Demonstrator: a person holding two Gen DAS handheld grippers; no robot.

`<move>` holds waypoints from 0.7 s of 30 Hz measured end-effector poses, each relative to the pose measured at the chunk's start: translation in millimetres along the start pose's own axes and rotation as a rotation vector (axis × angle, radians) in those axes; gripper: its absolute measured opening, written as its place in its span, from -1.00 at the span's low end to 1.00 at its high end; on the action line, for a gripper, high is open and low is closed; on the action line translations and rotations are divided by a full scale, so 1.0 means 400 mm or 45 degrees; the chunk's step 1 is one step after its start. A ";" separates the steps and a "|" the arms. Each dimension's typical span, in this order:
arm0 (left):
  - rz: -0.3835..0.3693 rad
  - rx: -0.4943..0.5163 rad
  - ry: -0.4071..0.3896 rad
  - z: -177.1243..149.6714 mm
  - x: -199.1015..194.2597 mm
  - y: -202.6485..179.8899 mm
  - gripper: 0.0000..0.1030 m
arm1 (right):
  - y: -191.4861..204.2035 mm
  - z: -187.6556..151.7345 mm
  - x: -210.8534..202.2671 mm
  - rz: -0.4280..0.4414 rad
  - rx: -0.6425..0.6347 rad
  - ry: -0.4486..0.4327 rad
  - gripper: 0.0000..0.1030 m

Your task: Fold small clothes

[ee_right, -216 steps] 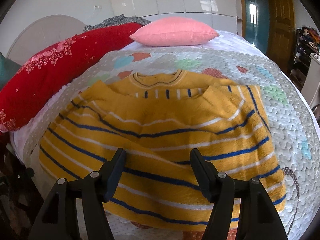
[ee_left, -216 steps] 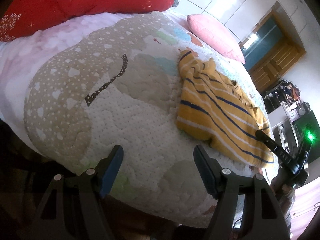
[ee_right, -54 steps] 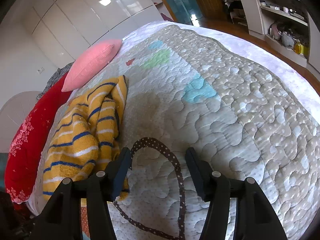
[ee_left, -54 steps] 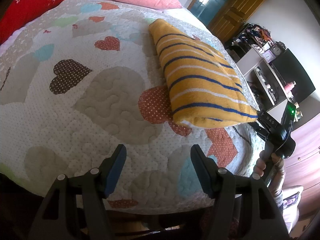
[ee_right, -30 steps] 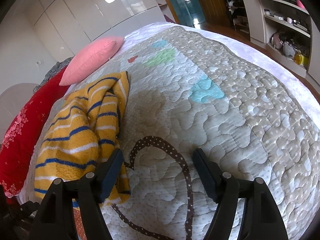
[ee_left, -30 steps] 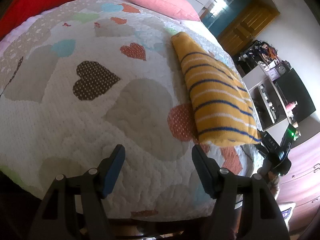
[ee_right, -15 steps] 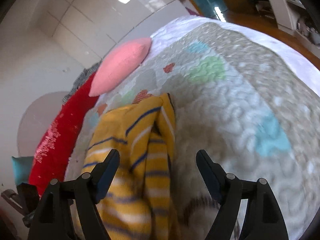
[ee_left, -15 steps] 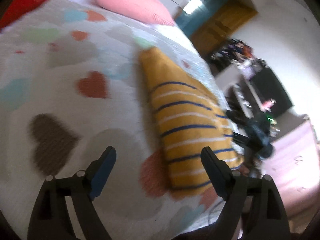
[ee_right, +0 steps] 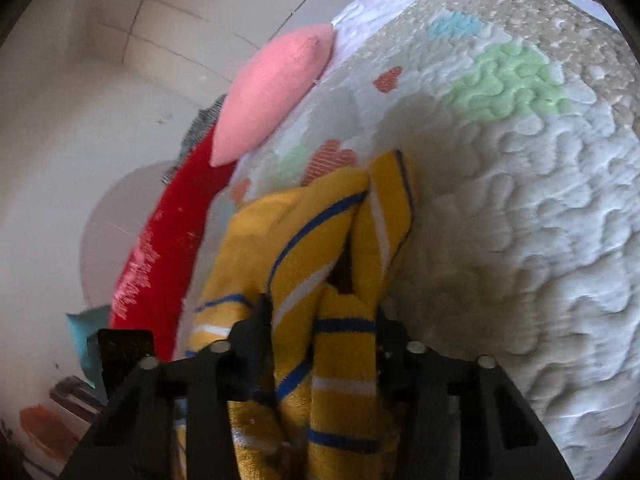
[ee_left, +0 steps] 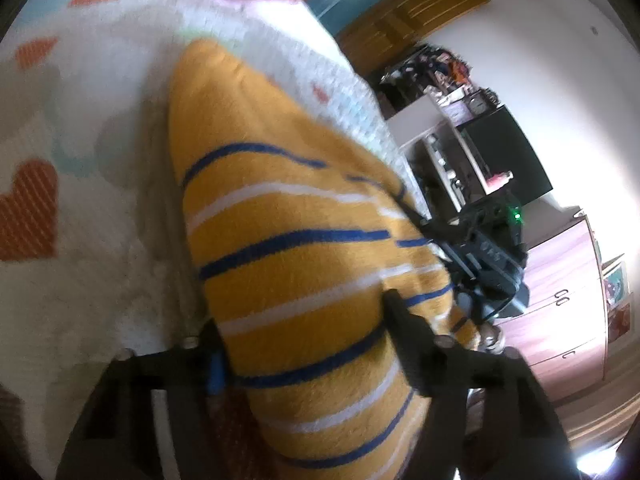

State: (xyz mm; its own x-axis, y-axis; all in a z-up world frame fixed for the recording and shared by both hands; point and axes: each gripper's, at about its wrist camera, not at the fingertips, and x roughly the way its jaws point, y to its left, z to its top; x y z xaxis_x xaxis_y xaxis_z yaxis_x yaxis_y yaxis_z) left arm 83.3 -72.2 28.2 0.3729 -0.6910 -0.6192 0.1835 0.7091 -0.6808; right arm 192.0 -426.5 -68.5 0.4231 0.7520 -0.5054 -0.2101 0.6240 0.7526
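A folded yellow sweater (ee_left: 288,248) with blue and white stripes lies on the quilted bed cover (ee_left: 100,240). In the left wrist view my left gripper (ee_left: 308,344) straddles its near end. The jaws are closing, and the thick fold fills the gap and touches both fingers. Beyond the sweater's far end, my right gripper (ee_left: 488,256) shows as a dark body with a green light. In the right wrist view my right gripper (ee_right: 324,332) is closing on the other end of the sweater (ee_right: 320,240), with bunched layers squeezed between its fingers.
A pink pillow (ee_right: 276,88) and a long red cushion (ee_right: 168,248) lie along the head of the bed. The quilt (ee_right: 520,200) spreads wide to the right. White shelves with clutter (ee_left: 452,152) and a wooden door (ee_left: 400,12) stand past the bed's edge.
Both grippers swung in from the bare quilt toward the sweater and now straddle its two ends. Their jaws have narrowed from wide apart onto the fabric.
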 end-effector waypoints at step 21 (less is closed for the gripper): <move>0.530 0.163 -0.342 -0.179 -0.279 -0.097 0.47 | 0.273 -0.151 -0.118 -0.185 -0.344 -0.196 0.07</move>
State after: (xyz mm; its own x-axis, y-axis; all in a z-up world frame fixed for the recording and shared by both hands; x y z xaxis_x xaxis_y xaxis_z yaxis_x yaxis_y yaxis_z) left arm -30.6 -32.4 95.6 0.6554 -0.2979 -0.6941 0.0732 0.9397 -0.3341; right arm 95.9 -380.9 12.0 0.5895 0.6233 -0.5138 -0.3550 0.7712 0.5284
